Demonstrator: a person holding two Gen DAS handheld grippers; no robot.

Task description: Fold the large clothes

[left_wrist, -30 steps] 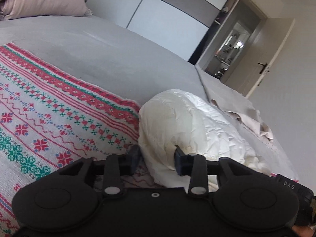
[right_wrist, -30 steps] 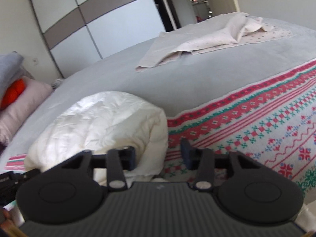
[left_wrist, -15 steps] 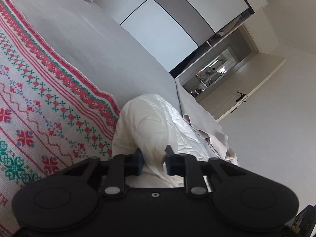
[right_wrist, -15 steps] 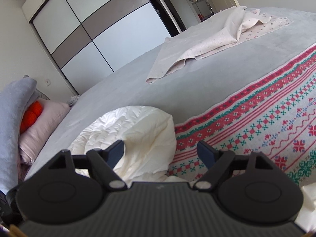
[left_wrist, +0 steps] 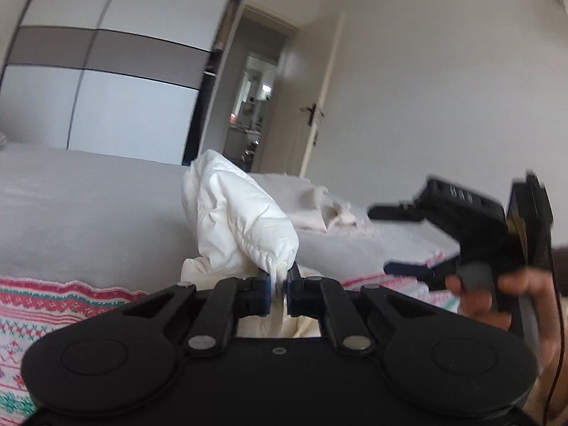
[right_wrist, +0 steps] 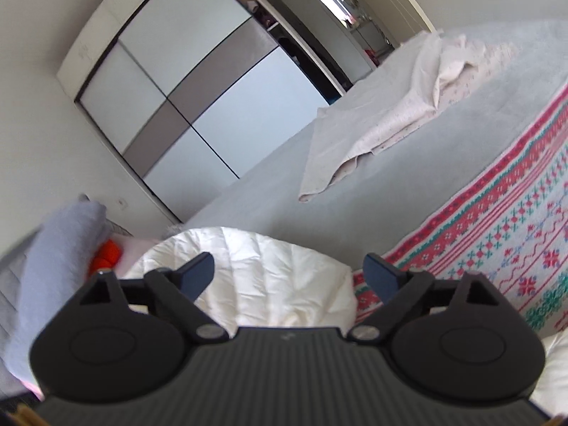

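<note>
Lifting the white puffer jacket [left_wrist: 241,220] by its cuff to begin a fold.

I am pinching the sleeve end between the closed jaws of my left gripper [left_wrist: 278,291], raising it above the bed [left_wrist: 88,213], while the rest of the jacket is lying bunched beside the patterned blanket [right_wrist: 497,241]. My right gripper [right_wrist: 289,273] is hanging over the jacket's body with jaws spread wide, holding nothing. I judge this to be an early step; next I should be taking a second hold with the right and spreading the garment flat.
</note>
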